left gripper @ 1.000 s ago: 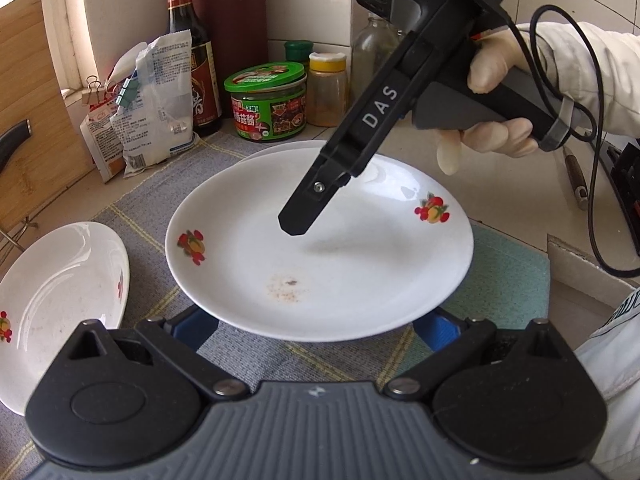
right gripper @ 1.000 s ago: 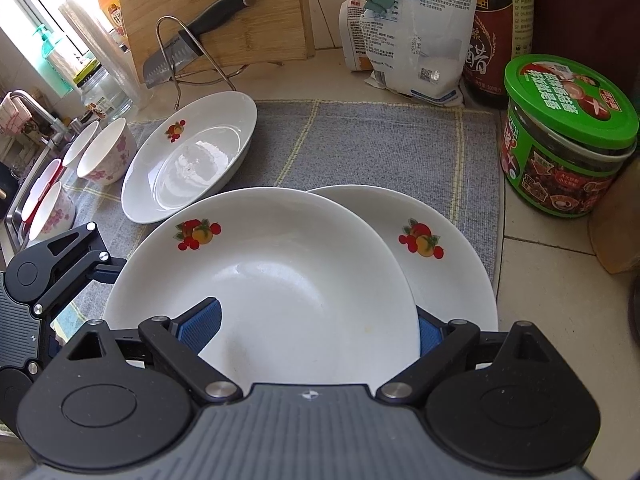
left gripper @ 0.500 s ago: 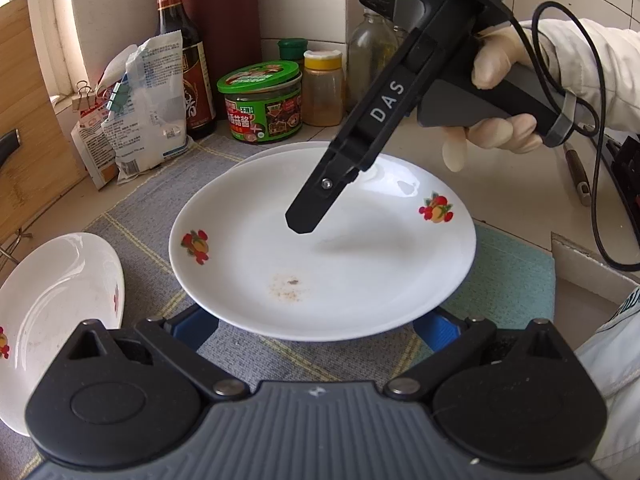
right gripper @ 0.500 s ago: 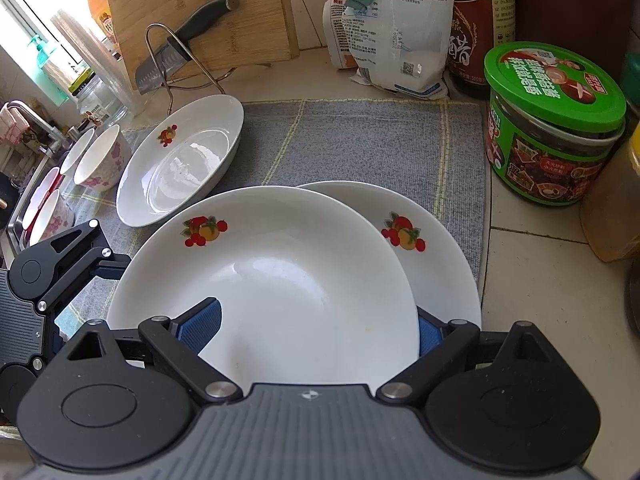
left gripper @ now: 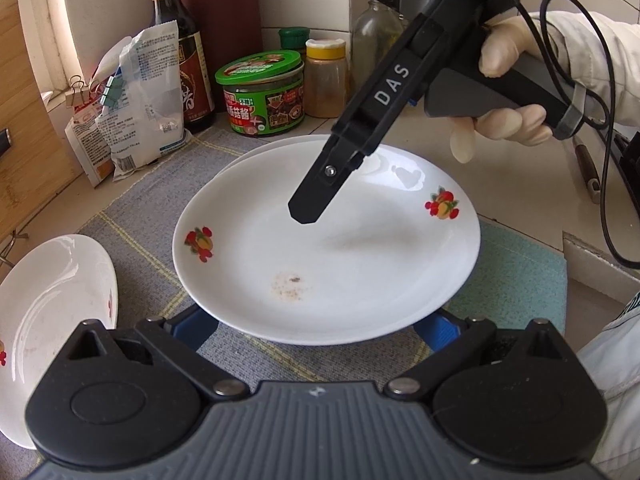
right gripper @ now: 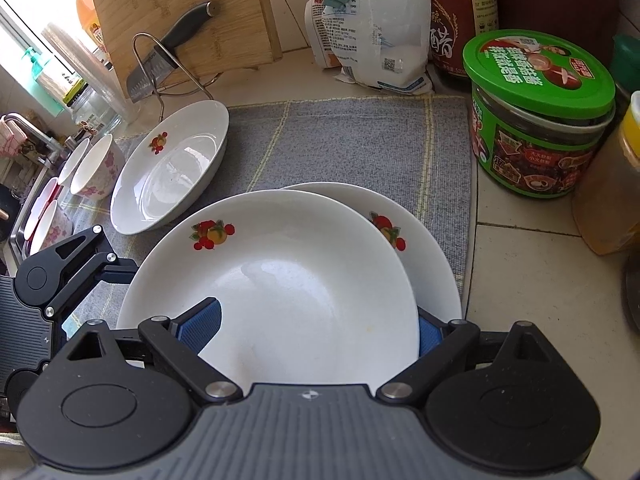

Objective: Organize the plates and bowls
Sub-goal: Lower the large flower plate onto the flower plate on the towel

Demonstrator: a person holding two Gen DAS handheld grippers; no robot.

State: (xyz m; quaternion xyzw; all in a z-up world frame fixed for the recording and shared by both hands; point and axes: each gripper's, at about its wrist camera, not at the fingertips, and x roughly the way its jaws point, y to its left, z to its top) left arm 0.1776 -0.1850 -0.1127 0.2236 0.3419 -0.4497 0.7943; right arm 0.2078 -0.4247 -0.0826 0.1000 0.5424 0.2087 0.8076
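Both grippers sit around the same white plate (left gripper: 328, 264). Right gripper (right gripper: 318, 328) has its jaws spread wide, one blue pad lying over the plate's near left rim inside the bowl of it, the other tucked behind the right rim, pads not clearly pressing. Left gripper (left gripper: 316, 326) comes in from the other side, its blue pads showing just under the plate's near edge, set wide; whether they clamp anything, I cannot tell. A gloved hand (left gripper: 508, 88) grasps the right tool's handle above the plate. That plate, with red fruit prints and a brownish smear, rests tilted on a second plate (right gripper: 420, 240) whose rim peeks out behind it, both on the grey mat (right gripper: 360, 148). Off to the side lies a deeper dish (right gripper: 172, 168), near the small floral bowls (right gripper: 96, 168). Green-lidded jar (right gripper: 540, 116) stands just beside the mat.
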